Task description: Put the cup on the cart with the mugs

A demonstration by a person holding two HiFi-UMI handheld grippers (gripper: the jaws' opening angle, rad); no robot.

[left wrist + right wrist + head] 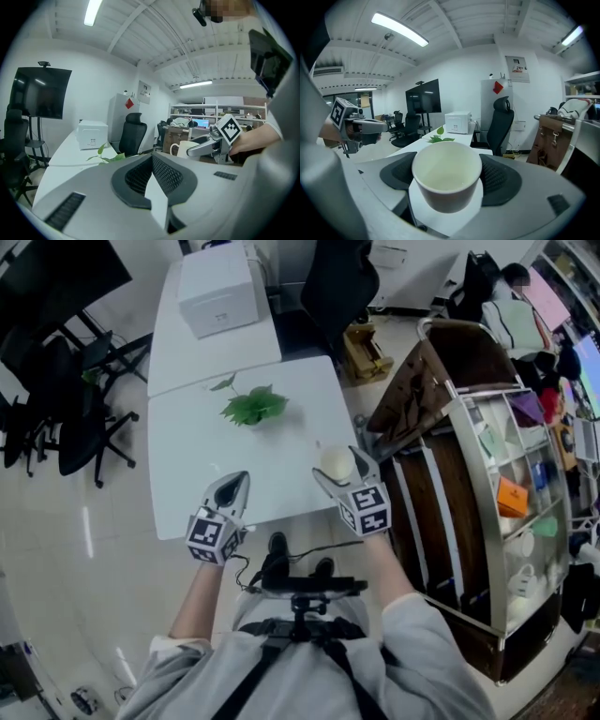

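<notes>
Over the near corner of the white table (187,456), we hold the cup (446,187) up in the air. Our right gripper (339,467) is closed on it, with one pad on each side of its wall. The cup stands straight up and looks empty inside. Our left gripper (232,489) hangs beside it over the table edge. Its jaws are pressed together with nothing between them.

We think the step in hand is carrying the cup. It is off the table but not yet on the cart (466,474), which stands just to our right. The mugs (521,546) sit on one of the cart's shelves, near an orange box (512,495).

Next we need to bring the cup over to the right, keep it straight up, and find a bare spot by the mugs. Then we set it down softly and let the jaws go wide.

Around us there is a green plant (253,407) on the table, a white box (217,289) farther back, and black chairs (56,409) at the left. A person (506,317) is far off behind the cart.

We think the cart's shiny metal bars could get in our way. So could the orange box and the other small things on the shelves. The cup looks like thin paper, so a hard squeeze might crush it.
</notes>
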